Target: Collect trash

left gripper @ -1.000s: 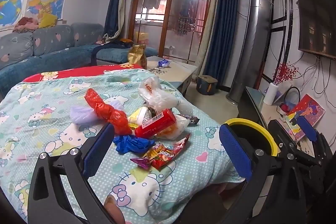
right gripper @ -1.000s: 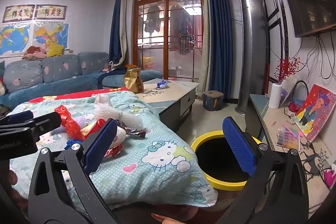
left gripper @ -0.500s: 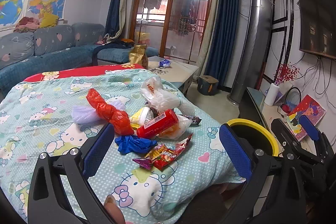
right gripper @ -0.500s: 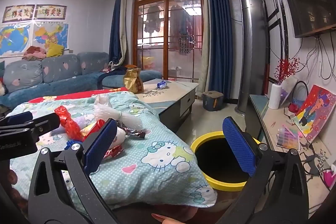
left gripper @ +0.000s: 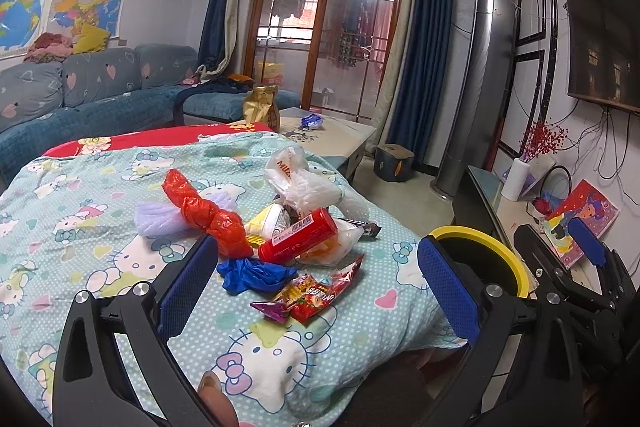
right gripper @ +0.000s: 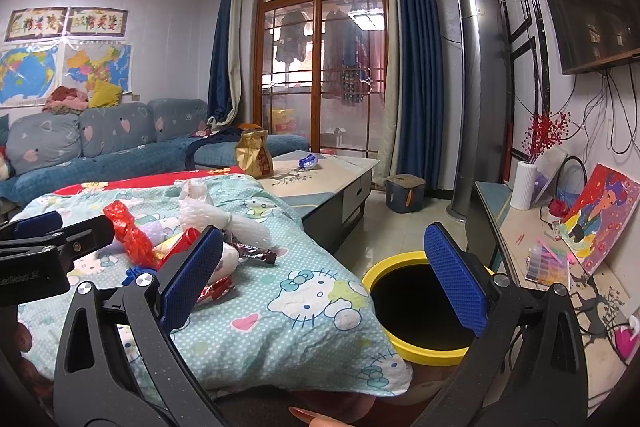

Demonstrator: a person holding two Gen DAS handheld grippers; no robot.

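Observation:
A pile of trash lies on the Hello Kitty cloth (left gripper: 120, 259): a red snack wrapper (left gripper: 316, 297), a blue crumpled glove (left gripper: 256, 273), a red tube (left gripper: 298, 235), a red plastic bag (left gripper: 200, 207), a white plastic bag (left gripper: 300, 183) and a pale purple bag (left gripper: 156, 217). My left gripper (left gripper: 316, 287) is open and empty, just short of the wrapper. My right gripper (right gripper: 324, 279) is open and empty, with the yellow-rimmed bin (right gripper: 416, 303) on the floor beyond its right finger. The bin also shows in the left wrist view (left gripper: 480, 255).
A coffee table (right gripper: 332, 179) with a gold bag (right gripper: 254, 155) stands beyond the cloth. A blue sofa (left gripper: 80, 99) is at the left. A low cabinet (right gripper: 532, 239) with a white vase, a painting and cables runs along the right wall. A small stool (right gripper: 406, 193) stands by the curtain.
The left gripper has drifted slightly forward toward the trash pile. The right gripper has hardly moved. Both stay open.

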